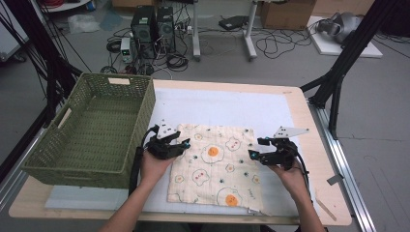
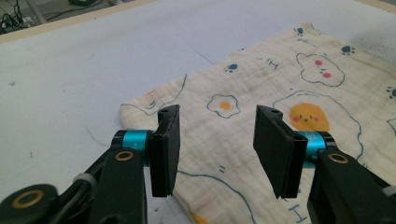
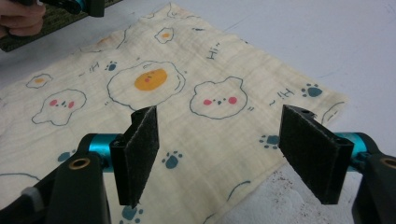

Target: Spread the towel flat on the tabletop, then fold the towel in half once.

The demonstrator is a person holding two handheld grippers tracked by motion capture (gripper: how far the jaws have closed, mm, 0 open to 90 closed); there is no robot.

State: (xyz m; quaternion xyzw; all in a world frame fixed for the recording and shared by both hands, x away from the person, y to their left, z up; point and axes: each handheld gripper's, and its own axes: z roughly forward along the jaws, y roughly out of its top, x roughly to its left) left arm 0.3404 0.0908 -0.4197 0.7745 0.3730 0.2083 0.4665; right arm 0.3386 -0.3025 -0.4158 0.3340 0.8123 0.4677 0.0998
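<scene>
Left gripper view looks along the left claw [image 2: 217, 154], whose jaws stand apart with nothing between them, poised just above the near-left corner area of the printed cloth [image 2: 289, 107]; the fabric runs away forward and to the right from it. In the right gripper view the right claw [image 3: 229, 158] also gapes wide and empty, hovering over the cloth's edge, with a corner of the fabric lying just beyond its outer jaw. From the high view the cloth [image 1: 217, 164] lies flat and spread on the white mat of the worktop [image 1: 309, 125], roughly square, its far edge running straight across between the left claw [image 1: 181, 143] and the right claw [image 1: 255, 153]. Each claw sits at its own far corner, so neither hand is nearer; the next grip, I judge, would be on those two corners together. The green woven basket [image 1: 92, 130] stands just to the left of the cloth, close beside the left hand [image 1: 153, 166].
</scene>
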